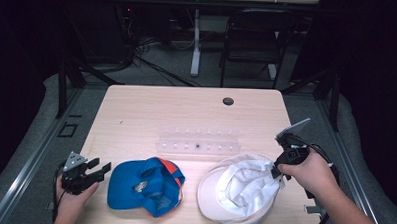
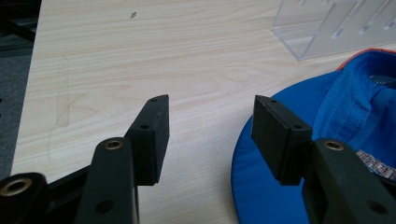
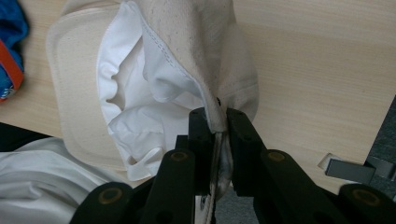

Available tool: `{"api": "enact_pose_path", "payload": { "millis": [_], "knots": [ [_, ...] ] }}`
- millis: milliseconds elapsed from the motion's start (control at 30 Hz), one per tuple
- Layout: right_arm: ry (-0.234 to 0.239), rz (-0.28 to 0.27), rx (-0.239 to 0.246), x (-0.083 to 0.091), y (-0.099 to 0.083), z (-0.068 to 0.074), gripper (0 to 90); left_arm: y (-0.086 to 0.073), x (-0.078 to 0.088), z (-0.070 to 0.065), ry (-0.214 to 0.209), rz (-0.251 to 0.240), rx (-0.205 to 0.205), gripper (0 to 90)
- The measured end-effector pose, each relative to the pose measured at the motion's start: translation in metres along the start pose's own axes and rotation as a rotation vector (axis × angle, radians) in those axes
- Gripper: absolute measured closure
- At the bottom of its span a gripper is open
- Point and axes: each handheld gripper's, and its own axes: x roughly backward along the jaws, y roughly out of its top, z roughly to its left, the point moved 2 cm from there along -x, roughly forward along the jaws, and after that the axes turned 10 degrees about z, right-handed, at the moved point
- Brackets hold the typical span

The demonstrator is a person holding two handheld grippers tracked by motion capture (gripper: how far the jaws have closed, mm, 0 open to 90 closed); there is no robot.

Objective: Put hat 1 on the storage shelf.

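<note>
Now the soft cream cloth cap is pinched by its back edge in the right gripper, likely for lifting (the left gripper is held wide open, gripping nothing, beside the blue cloth cap).

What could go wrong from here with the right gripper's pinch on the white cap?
1. The right gripper pinches only a thin fold of the white cap's rim; the fabric may slip out as it lifts.
2. The clear rack stands just behind the caps; a swinging cap could knock it.

Left gripper gapes beside blue cap.
</note>
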Motion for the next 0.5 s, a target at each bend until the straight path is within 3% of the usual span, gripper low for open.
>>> {"api": "enact_pose_path", "payload": {
  "millis": [100, 200, 233, 267, 400, 500],
  "knots": [
    [0.012, 0.006, 0.002, 0.004, -0.001, 0.001, 81.4, 0.000, 0.000, 0.000, 0.000, -0.005, 0.001, 47.4],
    [0.071, -0.005, -0.020, 0.012, -0.004, 0.003, 81.4, 0.000, 0.000, 0.000, -0.001, -0.011, 0.004, 47.4],
    [0.071, -0.005, -0.020, 0.012, -0.004, 0.003, 81.4, 0.000, 0.000, 0.000, -0.001, -0.011, 0.004, 47.4],
    [0.111, -0.005, -0.022, 0.017, -0.005, 0.003, 81.4, 0.000, 0.000, 0.000, -0.001, -0.009, 0.002, 47.4],
    [0.162, -0.022, -0.027, 0.023, -0.005, 0.005, 81.5, 0.000, 0.000, -0.001, -0.002, -0.012, 0.002, 47.3],
    [0.231, -0.013, -0.009, 0.032, -0.005, 0.008, 81.5, 0.000, -0.001, -0.001, 0.009, -0.012, -0.006, 47.1]
  ]
}}
